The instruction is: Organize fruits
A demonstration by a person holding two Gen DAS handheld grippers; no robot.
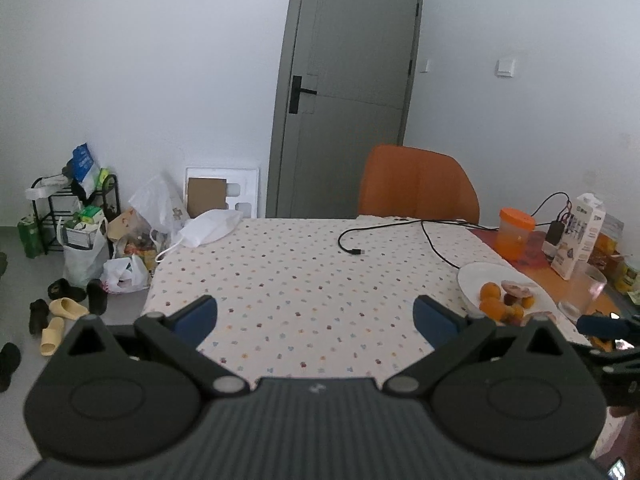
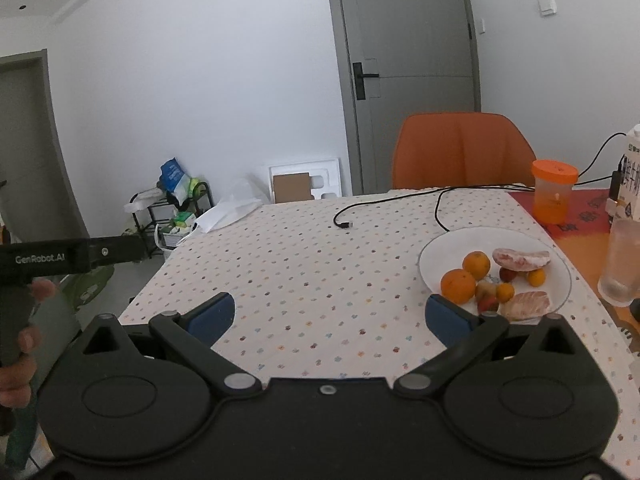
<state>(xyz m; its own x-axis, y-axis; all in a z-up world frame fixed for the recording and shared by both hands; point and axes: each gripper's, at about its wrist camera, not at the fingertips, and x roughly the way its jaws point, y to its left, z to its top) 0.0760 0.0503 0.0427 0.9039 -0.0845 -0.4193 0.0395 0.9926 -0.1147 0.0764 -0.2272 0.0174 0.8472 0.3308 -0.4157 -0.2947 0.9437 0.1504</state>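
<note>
**Fruit waits on the plate, both grippers empty**

While the left hand-held gripper (image 1: pixel 315 314) and the right hand-held gripper (image 2: pixel 330 316) hover over the dotted table (image 2: pixel 300 264) with jaws spread wide and holding nothing, the fruits (image 2: pixel 476 276) sit together on a white plate (image 2: pixel 436 248) near the table's right side, beside a glass (image 2: pixel 622 264) and an orange cup (image 2: pixel 554 190).

White walls, a grey door (image 2: pixel 408 72), an orange chair (image 2: pixel 460 150) behind the table (image 2: pixel 304 264).
</note>
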